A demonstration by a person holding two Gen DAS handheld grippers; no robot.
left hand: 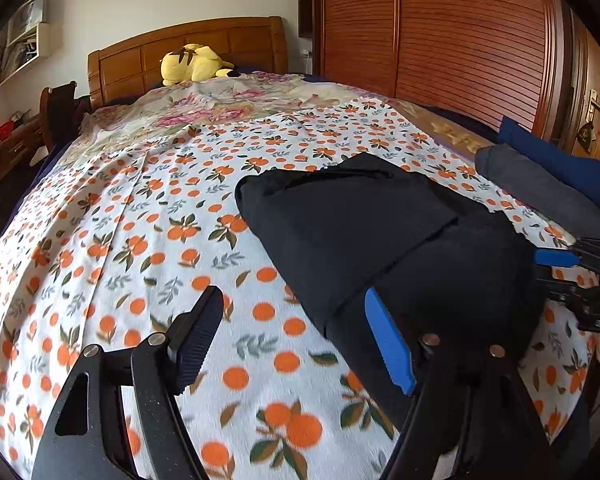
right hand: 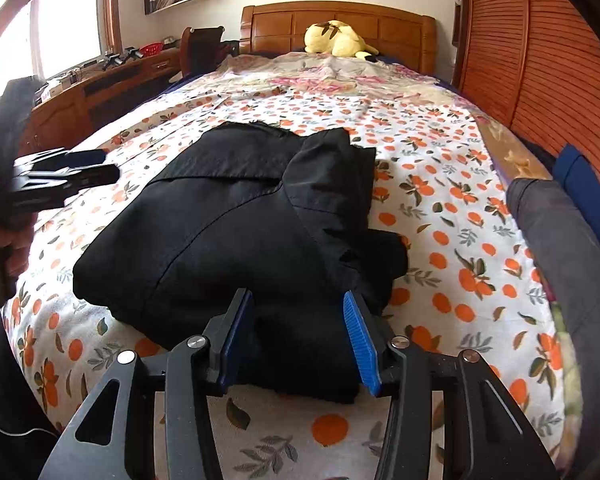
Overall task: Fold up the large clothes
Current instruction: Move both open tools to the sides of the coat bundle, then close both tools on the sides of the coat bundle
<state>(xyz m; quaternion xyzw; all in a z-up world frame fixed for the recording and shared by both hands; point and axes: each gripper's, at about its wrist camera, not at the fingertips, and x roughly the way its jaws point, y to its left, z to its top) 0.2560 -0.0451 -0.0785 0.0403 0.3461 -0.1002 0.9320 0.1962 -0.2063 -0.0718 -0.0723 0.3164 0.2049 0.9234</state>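
A black garment (right hand: 236, 232), folded into a thick bundle, lies on the orange-print bedsheet (right hand: 440, 208). My right gripper (right hand: 300, 336) straddles its near edge: black cloth fills the gap between the blue pads, and the bundle rests flat on the bed. In the left wrist view the same garment (left hand: 360, 232) sits to the right. My left gripper (left hand: 296, 340) stands wide open beside it, with only sheet between its fingers; its blue finger (left hand: 388, 344) is at the bundle's left edge. The left gripper (right hand: 68, 176) also appears at the left of the right wrist view.
A grey folded garment (right hand: 560, 240) and a blue one (right hand: 588, 192) lie along the bed's right edge. A yellow plush toy (right hand: 340, 44) sits by the wooden headboard (right hand: 340, 20). A slatted wardrobe (left hand: 440, 40) stands right, a desk (right hand: 100, 88) left.
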